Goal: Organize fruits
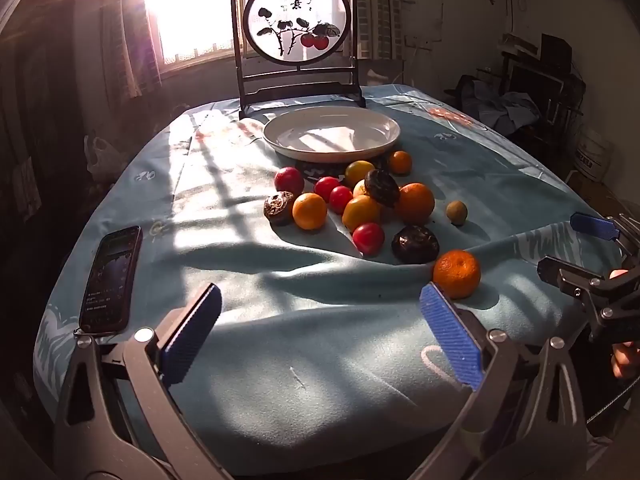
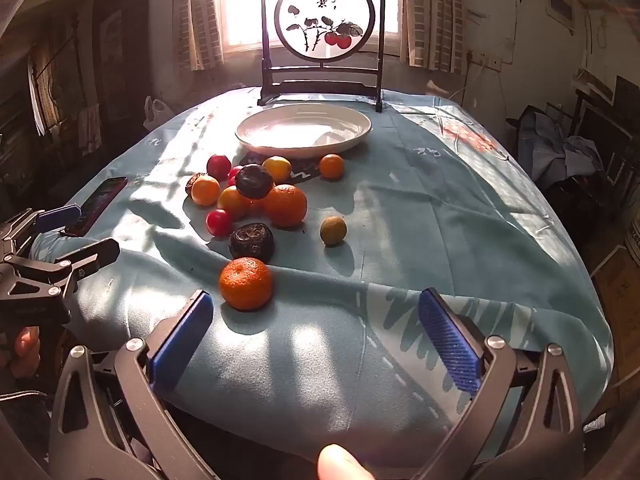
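Two near wrist views angled down, sharing fruit pile (image 1: 356, 204), plate (image 2: 304, 130)

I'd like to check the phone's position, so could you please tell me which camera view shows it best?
The left wrist view: the phone lies close on the blue cloth, its whole lit screen visible. In the right wrist view the phone is farther off, foreshortened, and its near end is hidden behind the left tool.

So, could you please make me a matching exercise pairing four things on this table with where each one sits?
Things:
1. white plate
2. phone
3. mandarin
4. small green fruit

Places:
A. nearest the open right gripper
B. at the tablecloth's left edge
C. alone, right of the fruit pile
D. before the framed painting

Pairs: 1-D, 2-B, 3-A, 4-C
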`<state>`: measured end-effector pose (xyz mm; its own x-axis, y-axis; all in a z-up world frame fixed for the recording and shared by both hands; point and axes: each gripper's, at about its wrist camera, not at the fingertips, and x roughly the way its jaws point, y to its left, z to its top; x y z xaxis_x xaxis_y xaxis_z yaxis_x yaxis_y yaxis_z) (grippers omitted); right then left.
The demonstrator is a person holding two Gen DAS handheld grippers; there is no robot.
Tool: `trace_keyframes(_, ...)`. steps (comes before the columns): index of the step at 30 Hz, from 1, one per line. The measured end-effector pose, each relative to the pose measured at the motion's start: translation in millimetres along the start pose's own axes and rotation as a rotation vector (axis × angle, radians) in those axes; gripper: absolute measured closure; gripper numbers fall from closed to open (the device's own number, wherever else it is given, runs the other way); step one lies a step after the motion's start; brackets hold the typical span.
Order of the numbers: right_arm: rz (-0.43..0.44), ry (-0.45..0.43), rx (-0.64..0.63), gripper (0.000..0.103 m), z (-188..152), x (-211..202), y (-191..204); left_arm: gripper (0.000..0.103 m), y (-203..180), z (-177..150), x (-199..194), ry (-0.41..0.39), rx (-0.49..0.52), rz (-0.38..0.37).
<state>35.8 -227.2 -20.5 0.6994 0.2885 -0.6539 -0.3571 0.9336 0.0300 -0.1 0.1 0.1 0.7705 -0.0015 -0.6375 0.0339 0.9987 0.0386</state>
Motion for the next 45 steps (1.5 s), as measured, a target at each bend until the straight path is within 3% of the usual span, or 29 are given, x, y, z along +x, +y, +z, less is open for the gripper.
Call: trace_keyframes(45,0.001,0.012,-0.006,0.001,-0.6,1.4,2.5,0.002,0.4,0.5,0.2,0.007,0.001,0.001)
